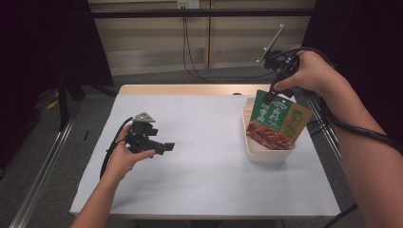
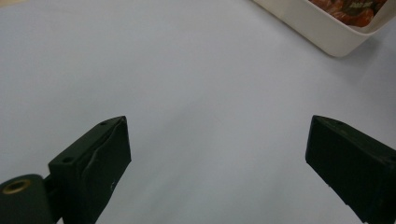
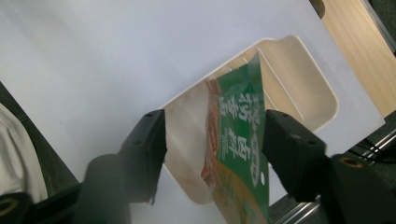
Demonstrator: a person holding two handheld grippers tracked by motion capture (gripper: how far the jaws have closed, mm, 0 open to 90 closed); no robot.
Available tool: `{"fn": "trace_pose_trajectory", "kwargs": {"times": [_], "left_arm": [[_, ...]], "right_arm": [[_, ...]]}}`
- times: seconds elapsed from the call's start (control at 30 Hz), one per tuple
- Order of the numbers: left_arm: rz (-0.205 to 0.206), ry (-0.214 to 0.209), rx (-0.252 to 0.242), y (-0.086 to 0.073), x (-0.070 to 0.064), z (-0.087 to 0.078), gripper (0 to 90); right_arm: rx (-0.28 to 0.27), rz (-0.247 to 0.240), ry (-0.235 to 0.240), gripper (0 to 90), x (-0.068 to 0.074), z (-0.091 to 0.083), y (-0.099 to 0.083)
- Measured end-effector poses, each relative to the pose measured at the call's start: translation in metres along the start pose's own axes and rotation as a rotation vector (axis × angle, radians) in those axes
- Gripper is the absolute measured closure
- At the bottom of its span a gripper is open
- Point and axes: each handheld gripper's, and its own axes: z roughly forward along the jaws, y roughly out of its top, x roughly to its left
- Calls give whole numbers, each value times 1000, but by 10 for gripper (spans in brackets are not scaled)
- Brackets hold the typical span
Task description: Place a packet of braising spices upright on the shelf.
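A green and orange snack packet (image 1: 275, 121) with a red food picture stands tilted in a cream plastic tray (image 1: 266, 154) at the table's right side. My right gripper (image 1: 271, 95) hangs over the packet's top edge. In the right gripper view its jaws stand wide apart; the packet (image 3: 240, 135) lies between them, close against one jaw, above the tray (image 3: 299, 70). My left gripper (image 1: 166, 147) is held low over the table's left half, open, with bare white sheet between its jaws (image 2: 217, 126). The tray's corner (image 2: 322, 28) shows far off in the left gripper view.
A white sheet (image 1: 204, 156) covers the table, with a strip of bare wood (image 1: 185, 89) along the far edge. Metal rails (image 1: 43, 175) run beside the table on both sides. Cables hang at the back wall.
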Motion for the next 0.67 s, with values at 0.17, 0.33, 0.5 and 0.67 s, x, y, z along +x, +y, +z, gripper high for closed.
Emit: {"fn": "trace_pose_trajectory", "kwargs": {"times": [0.17, 0.33, 0.5, 0.67], "left_arm": [[-1, -5, 1, 0, 0, -3, 66], [-2, -3, -8, -1, 1, -4, 66], [-7, -3, -21, -1, 2, -6, 67], [-10, -7, -18, 0, 3, -8, 66]], "right_arm": [[-11, -38, 1, 291, 9, 4, 8], [-20, -61, 4, 249, 18, 7, 16], [-34, -92, 10, 196, 26, 15, 23], [-53, -100, 14, 159, 31, 19, 26]]}}
